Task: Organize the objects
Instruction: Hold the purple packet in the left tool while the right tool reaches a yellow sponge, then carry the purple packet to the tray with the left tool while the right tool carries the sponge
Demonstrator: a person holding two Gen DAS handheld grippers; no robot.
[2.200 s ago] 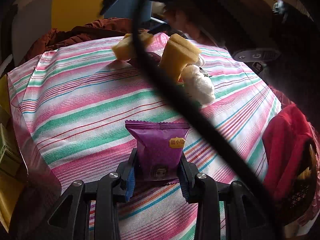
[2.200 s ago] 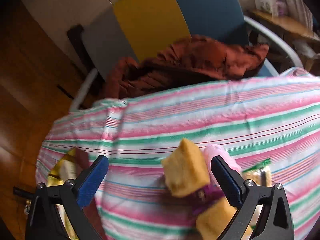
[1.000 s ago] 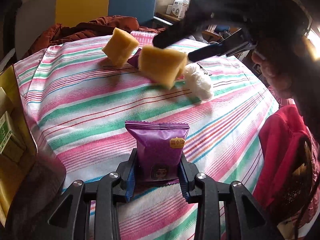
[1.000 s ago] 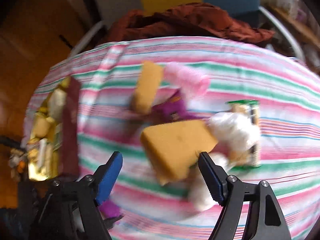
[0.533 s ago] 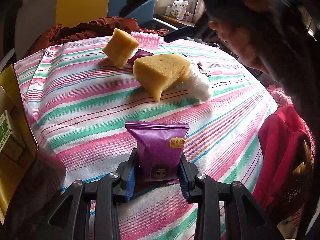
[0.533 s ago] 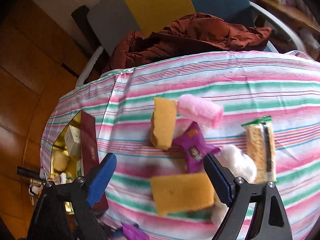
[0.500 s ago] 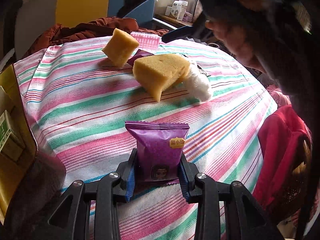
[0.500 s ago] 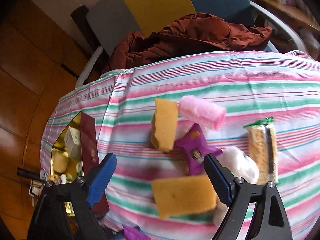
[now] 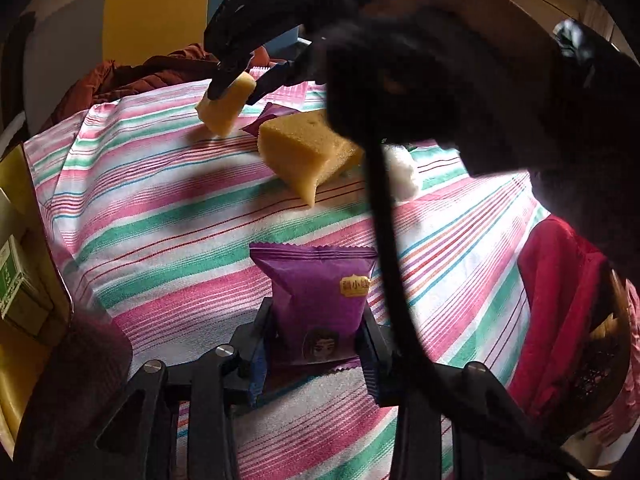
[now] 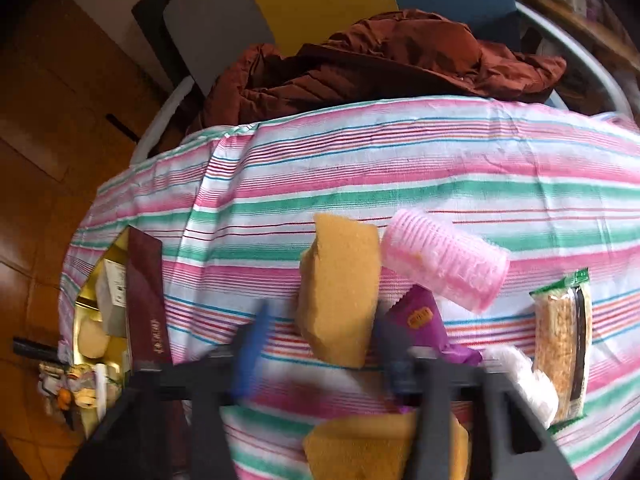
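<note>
A striped cloth-covered table (image 10: 400, 168) carries a cluster toward its right half. An upright yellow sponge block (image 10: 340, 292) stands on the cluster's left, between the spread fingers of the right gripper (image 10: 320, 344). Just right of it lies a pink ribbed hair roller (image 10: 444, 258), with a purple foil snack packet (image 10: 424, 320) nearer, partly under the roller. Nearer again lies a second yellow sponge wedge (image 10: 360, 444), a white cotton wad (image 10: 524, 376) to its right. A clear-wrapped cracker bar (image 10: 560, 344) lies rightmost. An open gold box with a maroon lid (image 10: 144, 300) sits at the left edge. A rust-brown quilted jacket (image 10: 380, 60) lies beyond the far edge. At the near edge, another purple packet (image 9: 320, 304) stands between the left gripper (image 9: 316, 344) fingers.
</note>
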